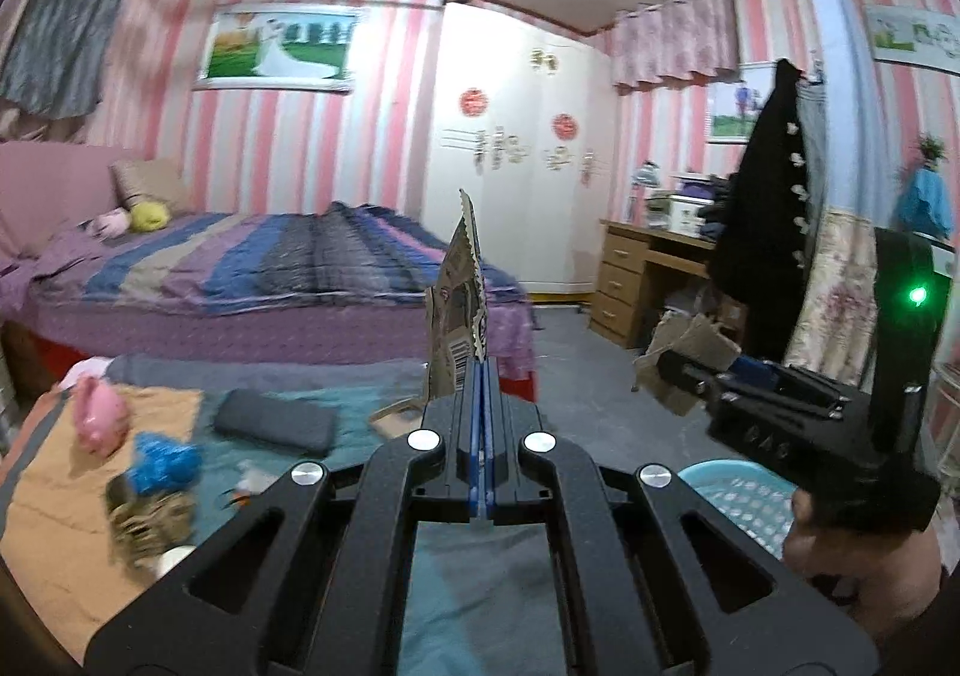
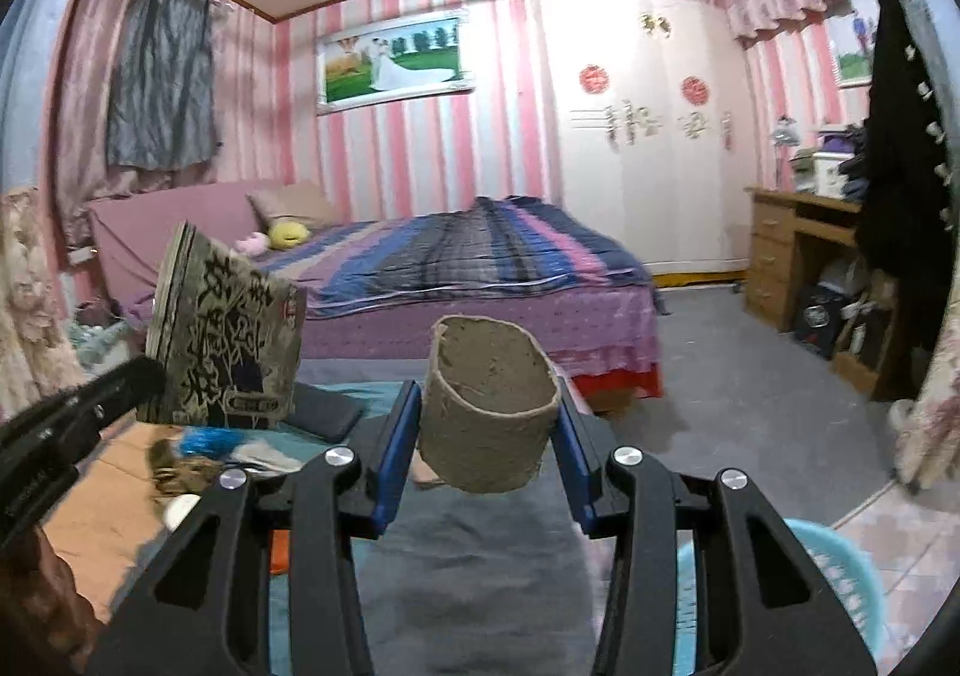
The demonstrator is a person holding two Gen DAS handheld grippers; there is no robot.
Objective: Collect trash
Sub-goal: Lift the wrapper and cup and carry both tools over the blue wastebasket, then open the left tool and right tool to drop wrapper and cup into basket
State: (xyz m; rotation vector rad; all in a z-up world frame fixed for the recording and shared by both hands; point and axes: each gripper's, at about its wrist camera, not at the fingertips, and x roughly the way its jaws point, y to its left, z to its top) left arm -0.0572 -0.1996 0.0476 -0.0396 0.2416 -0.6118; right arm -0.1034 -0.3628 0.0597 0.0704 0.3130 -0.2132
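The trash is in two pieces, and each one is up in the air in a hand-held gripper. The left hand-held gripper (image 1: pixel 482 376) has its blue pads pressed tight together on a flat snack wrapper (image 1: pixel 459 310). The wrapper stands straight up out of the tips, and its top edge is cut in a zigzag. In the right wrist view the same wrapper (image 2: pixel 225 334) shows dark writing on its face.

The right hand-held gripper (image 2: pixel 489 424) is partly open, and it holds a cardboard tube (image 2: pixel 489 406) between its blue pads. The tube is tilted, so its open end faces up and toward the camera.

Below both hand-held grippers lies a spread of blankets (image 1: pixel 468 574) on the floor. On it, to the left, are a pink toy (image 1: pixel 99 421), a blue crumpled thing (image 1: pixel 165 463) and a dark flat cushion (image 1: pixel 276 427). A light blue basket (image 1: pixel 747 502) sits low on the right, near the right hand-held gripper. Farther back is a bed (image 1: pixel 288 268) with a striped cover, then a white wardrobe (image 1: pixel 516 136) and a wooden table (image 1: pixel 648 274) with drawers.
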